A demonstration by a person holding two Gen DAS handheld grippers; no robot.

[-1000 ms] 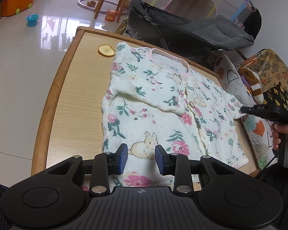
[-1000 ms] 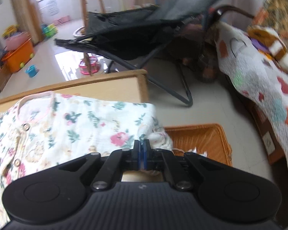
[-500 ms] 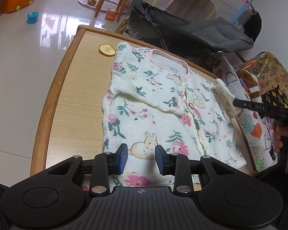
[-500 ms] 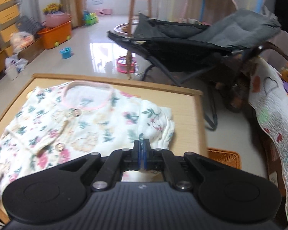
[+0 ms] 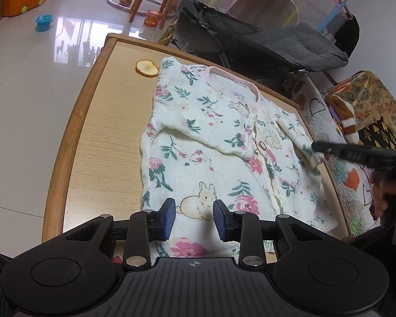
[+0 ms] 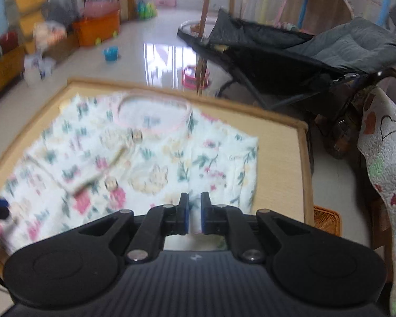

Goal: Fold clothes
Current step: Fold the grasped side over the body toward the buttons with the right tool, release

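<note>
Cream muslin, floral and rabbit print: the baby top (image 5: 224, 142) lies flat on the wooden table (image 5: 97, 142), neckline at the far side, its left sleeve already folded across the chest.

Left wrist view: my left gripper (image 5: 194, 219) hovers over the near hem, jaws partly apart, nothing between them. At right, the right gripper (image 5: 315, 150) has the right sleeve's cuff at its tip, laid inward over the body. I judge the step is the right sleeve fold; done well, the cuff goes down flat, clear of the button line, and I draw back without dragging cloth.

Right wrist view, blurred: right gripper's jaws are opening, a narrow gap, cloth just beyond the tips; whether the pads press it I cannot tell.

Surface: raised table rim, a dried fruit slice (image 5: 146, 67) at the far left. Room: glossy tile floor, dark stroller (image 6: 290, 60) beyond, quilt (image 6: 382, 153) at right.
</note>
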